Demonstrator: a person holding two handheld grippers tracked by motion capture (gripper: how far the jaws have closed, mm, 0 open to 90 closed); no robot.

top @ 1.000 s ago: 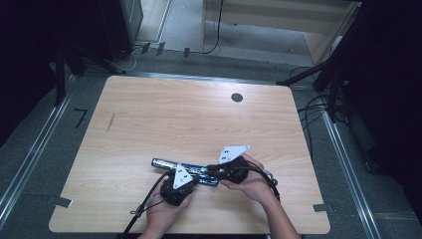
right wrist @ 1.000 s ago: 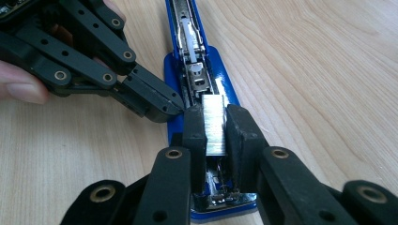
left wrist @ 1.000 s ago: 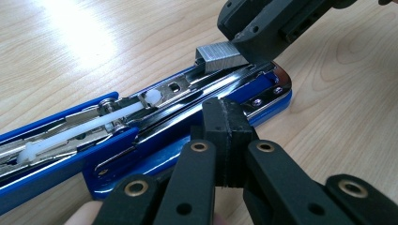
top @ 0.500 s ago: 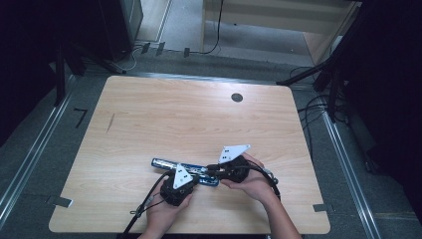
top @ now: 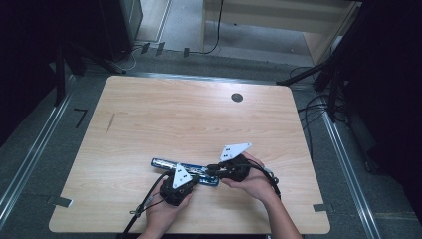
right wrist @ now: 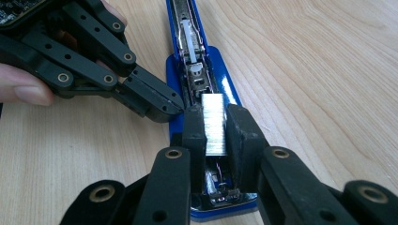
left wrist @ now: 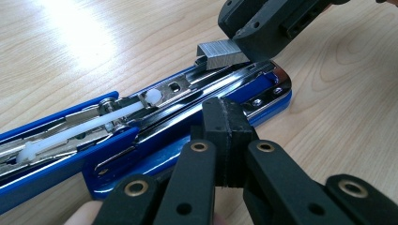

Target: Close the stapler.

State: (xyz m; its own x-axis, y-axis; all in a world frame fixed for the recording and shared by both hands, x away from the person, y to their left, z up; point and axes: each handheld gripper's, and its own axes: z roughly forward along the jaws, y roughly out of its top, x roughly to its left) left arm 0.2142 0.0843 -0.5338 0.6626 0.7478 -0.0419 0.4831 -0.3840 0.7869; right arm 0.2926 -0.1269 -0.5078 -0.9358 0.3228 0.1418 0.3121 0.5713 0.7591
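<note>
Nothing moved since earlier frame, right claw (right wrist: 216, 126) pinching staple strip (right wrist: 214, 123) over open stapler (right wrist: 199, 70) channel, left claw (left wrist: 228, 136) shut, beside it.

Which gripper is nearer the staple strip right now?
Right. The right gripper is shut on the staple strip above the open blue stapler; the left gripper presses shut against the stapler's side.

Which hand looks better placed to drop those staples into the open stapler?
The right gripper: it already holds the staple strip over the stapler channel. The left gripper, jaws together, presses on the stapler's side.
</note>
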